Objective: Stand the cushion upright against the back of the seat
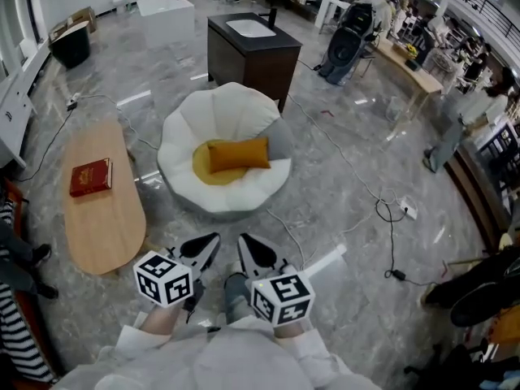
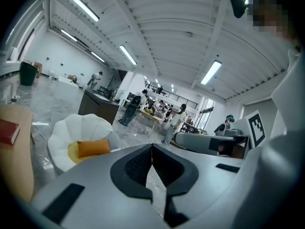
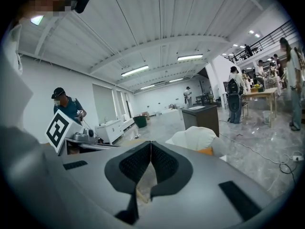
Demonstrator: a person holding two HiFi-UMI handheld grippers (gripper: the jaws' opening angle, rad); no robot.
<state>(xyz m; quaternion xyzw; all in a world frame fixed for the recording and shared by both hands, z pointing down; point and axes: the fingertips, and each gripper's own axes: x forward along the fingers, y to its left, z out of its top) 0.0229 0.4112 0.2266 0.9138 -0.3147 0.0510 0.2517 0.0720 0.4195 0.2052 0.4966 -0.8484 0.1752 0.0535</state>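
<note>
Cushion (image 1: 238,154), orange and oblong, lies low on the yellow pad (image 1: 203,167) in the hollow of the white, petal-shaped seat (image 1: 223,112), its long side running across; the seat's back rises behind it, and the cushion is not stood up against it. Both claws are held side by side over the grey floor (image 1: 341,177), well short of the seat and pointing toward it. The left claw (image 1: 210,242) is pressed together with nothing between its pads, and the right claw (image 1: 248,244) is likewise pressed together on nothing. To the left of the seat stands an oval wooden counter (image 1: 101,218) carrying a red book (image 1: 90,176). Beyond the seat is a dark cabinet (image 1: 252,59), and cables (image 1: 382,210) trail over the floor to the right
</note>
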